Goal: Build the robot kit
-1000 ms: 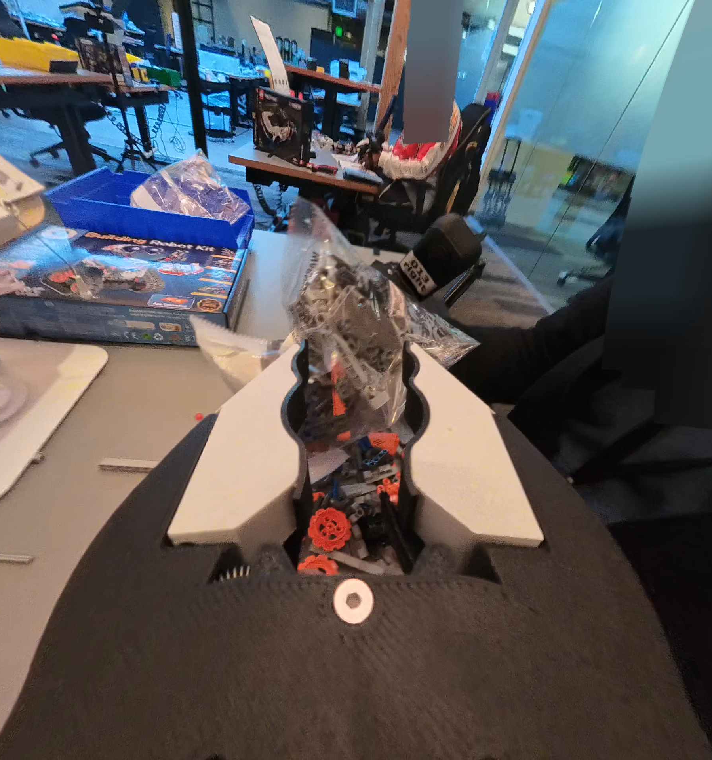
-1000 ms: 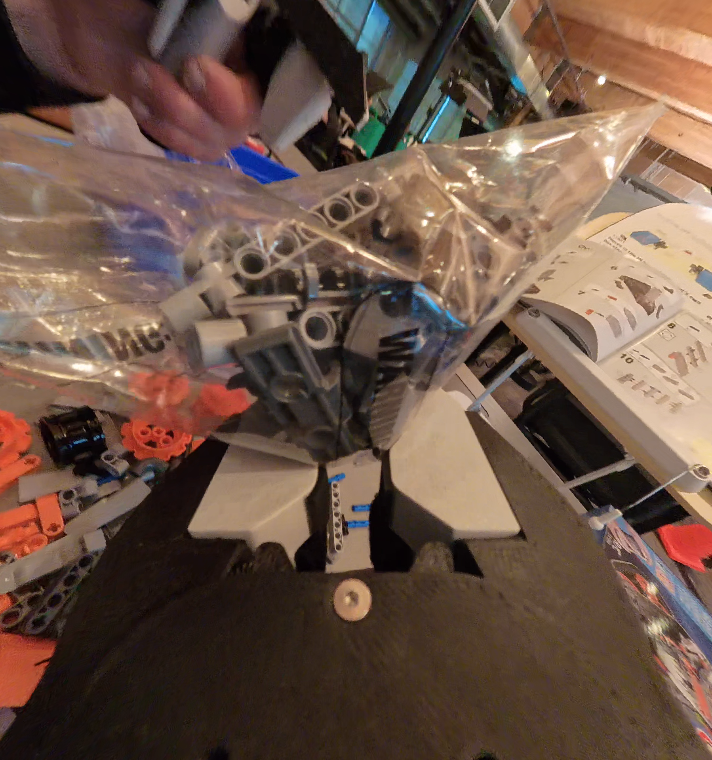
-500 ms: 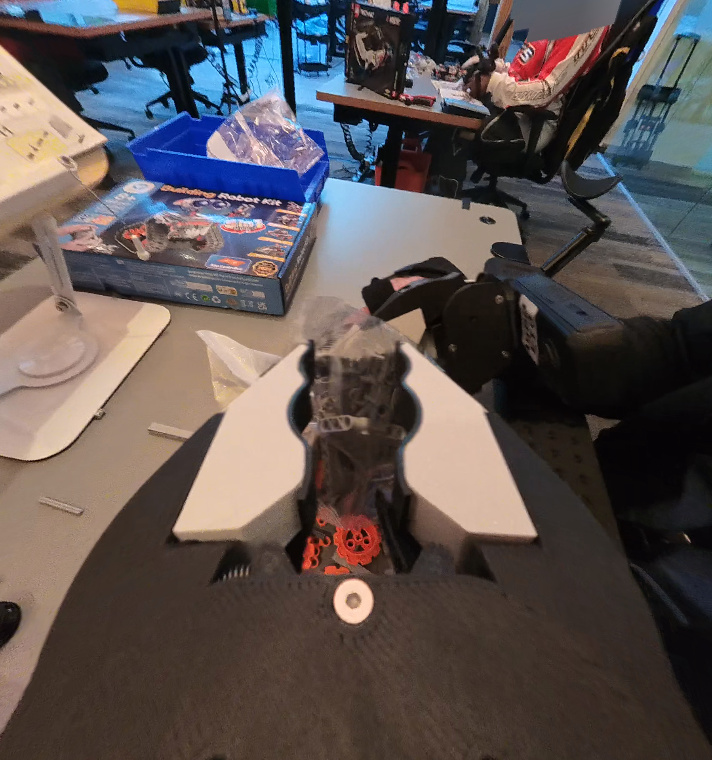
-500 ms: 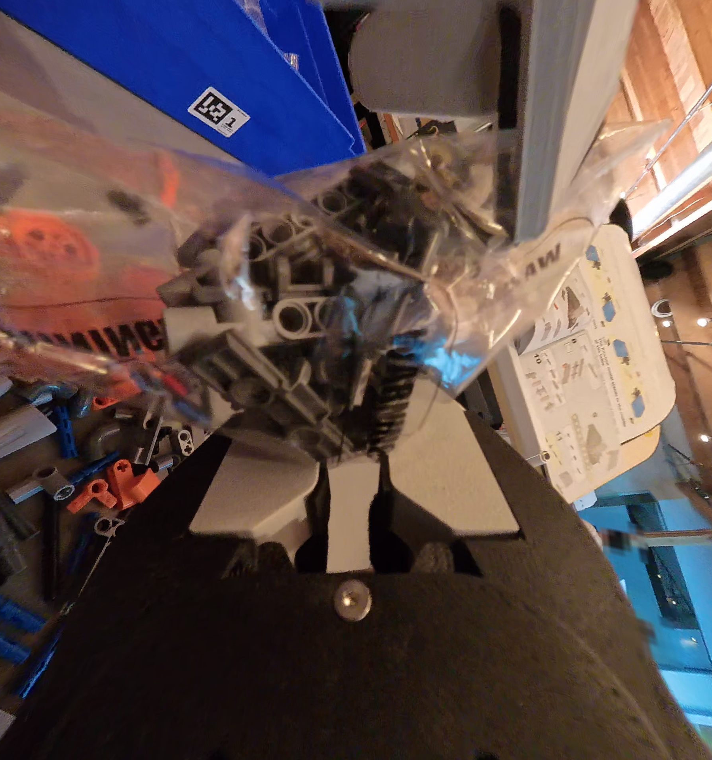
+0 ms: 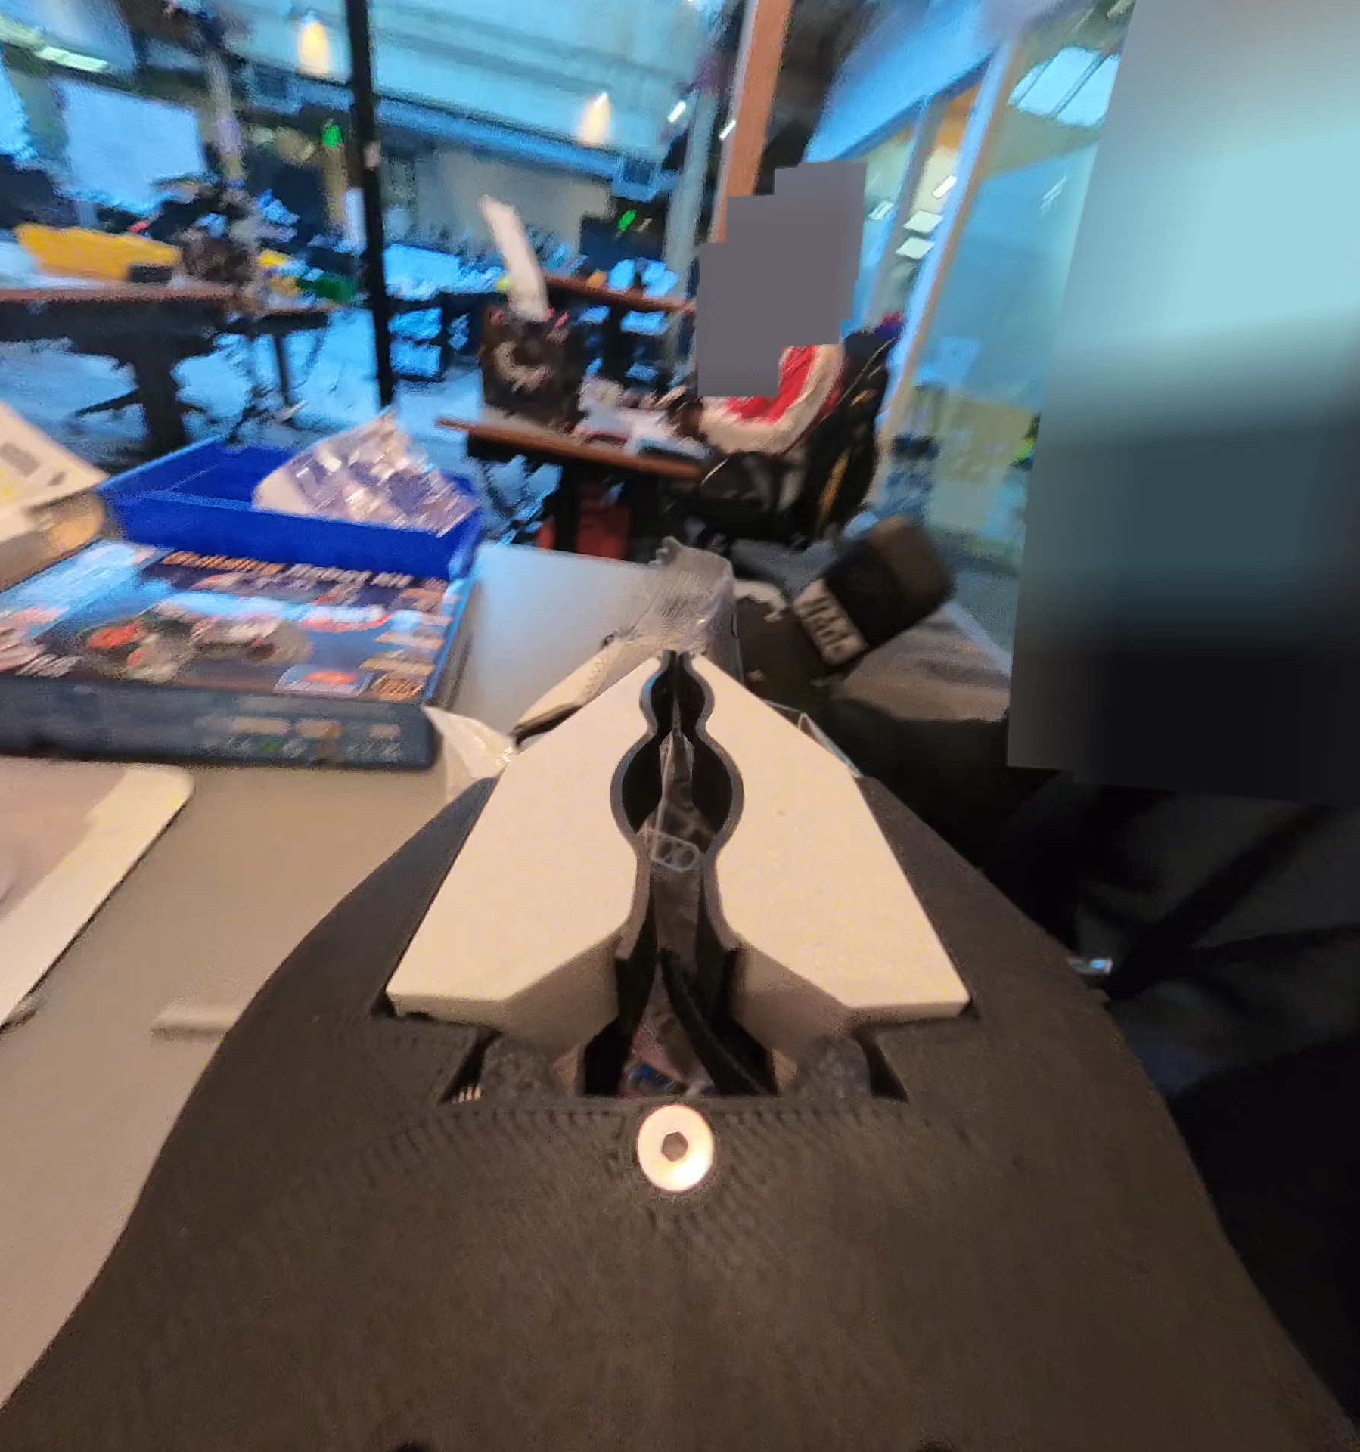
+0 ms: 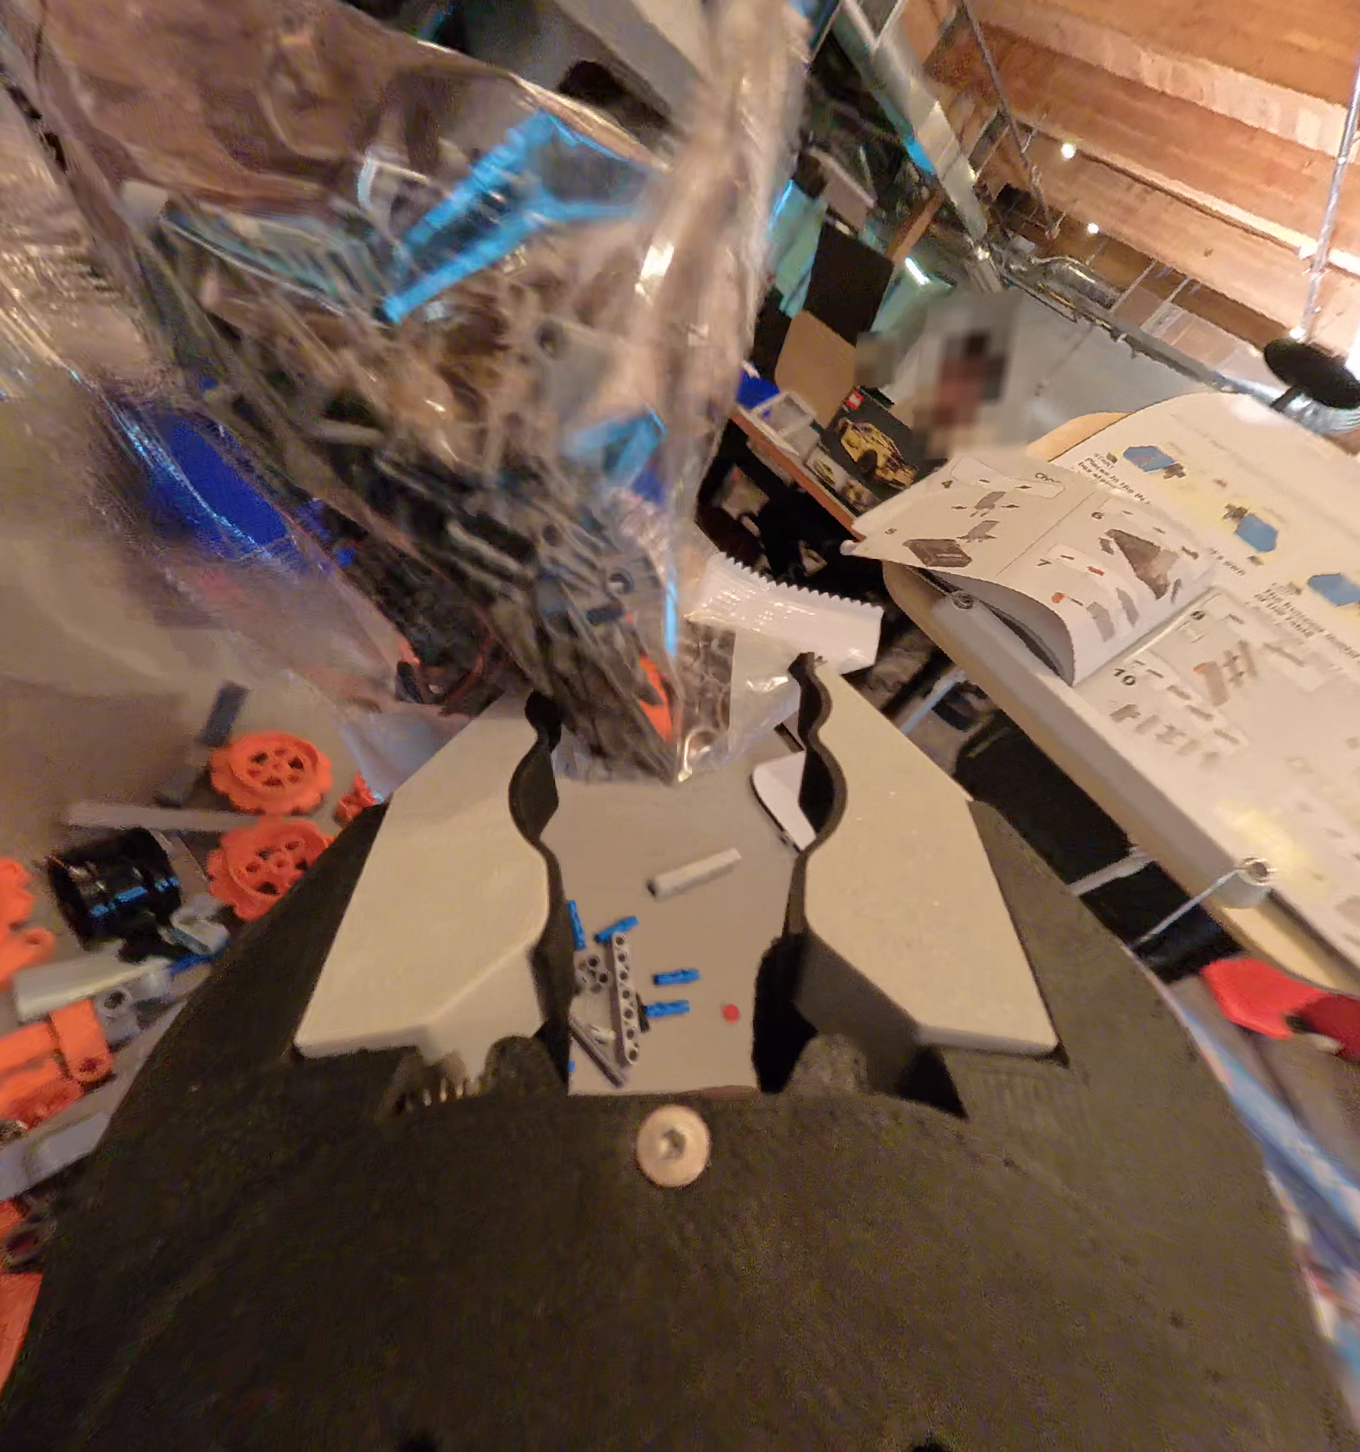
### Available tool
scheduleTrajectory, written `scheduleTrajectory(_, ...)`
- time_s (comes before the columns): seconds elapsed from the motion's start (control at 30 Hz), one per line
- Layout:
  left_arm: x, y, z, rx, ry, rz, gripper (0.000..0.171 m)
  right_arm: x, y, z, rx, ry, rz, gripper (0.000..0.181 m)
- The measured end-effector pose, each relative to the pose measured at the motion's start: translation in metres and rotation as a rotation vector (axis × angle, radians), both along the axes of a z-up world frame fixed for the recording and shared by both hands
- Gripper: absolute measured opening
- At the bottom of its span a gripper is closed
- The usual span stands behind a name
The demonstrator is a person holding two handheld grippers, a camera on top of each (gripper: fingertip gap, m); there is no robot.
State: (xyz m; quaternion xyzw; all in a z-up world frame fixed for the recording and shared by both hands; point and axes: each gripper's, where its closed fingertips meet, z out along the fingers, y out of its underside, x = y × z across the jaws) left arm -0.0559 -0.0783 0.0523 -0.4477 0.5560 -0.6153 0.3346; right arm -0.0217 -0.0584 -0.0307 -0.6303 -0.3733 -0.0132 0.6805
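Note:
My left gripper (image 5: 677,660) is shut on a clear plastic bag (image 5: 673,852); the film runs between the white fingers (image 5: 551,848) and sticks out past the tips. In the right wrist view the same bag (image 6: 425,408), holding grey and dark building parts, hangs blurred just above and in front of my right gripper (image 6: 673,691). The right gripper is open with its jaws wide apart and holds nothing. Below its gap lie blue pins (image 6: 675,977) and a grey beam (image 6: 626,998) on the table. The right gripper's black body also shows in the left wrist view (image 5: 857,605).
Orange gears (image 6: 268,774), a black cylinder (image 6: 111,884) and loose parts litter the table at the left. An open instruction booklet (image 6: 1133,566) rests on a stand at the right. A kit box (image 5: 205,628) and blue bin (image 5: 268,511) sit behind. A person (image 5: 779,408) sits at a far desk. Left tips to right tips: about 9 cm. My left tips are about 25 cm from the grey beam (image 6: 626,998), my right tips only 15 cm.
My right gripper has opened and let go of the bag. My left gripper has closed tighter on the bag's film and tilted up, with the view now blurred by motion.

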Motion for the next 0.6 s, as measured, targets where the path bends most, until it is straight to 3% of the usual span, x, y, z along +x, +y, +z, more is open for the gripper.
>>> scheduleTrajectory(0.2,-0.015,-0.005,0.021,-0.118,-0.142,-0.162,0.0,-0.002,-0.006,0.003,-0.124,0.262,0.171,0.073)
scheduleTrajectory(0.27,-0.019,-0.011,0.026,-0.122,-0.177,-0.206,0.0,0.004,-0.002,0.004,-0.167,0.358,0.186,0.105)
scheduleTrajectory(0.37,-0.023,-0.018,0.038,-0.129,-0.233,-0.25,0.0,-0.011,-0.017,0.007,-0.332,0.586,0.436,0.108)
scheduleTrajectory(0.47,-0.018,-0.02,0.038,-0.145,-0.235,-0.259,0.0,-0.035,-0.043,0.02,-0.398,0.671,0.675,0.09)
scheduleTrajectory(0.6,-0.008,-0.005,0.033,-0.179,-0.233,-0.195,0.0,-0.033,-0.046,0.018,-0.462,0.675,0.7,0.035)
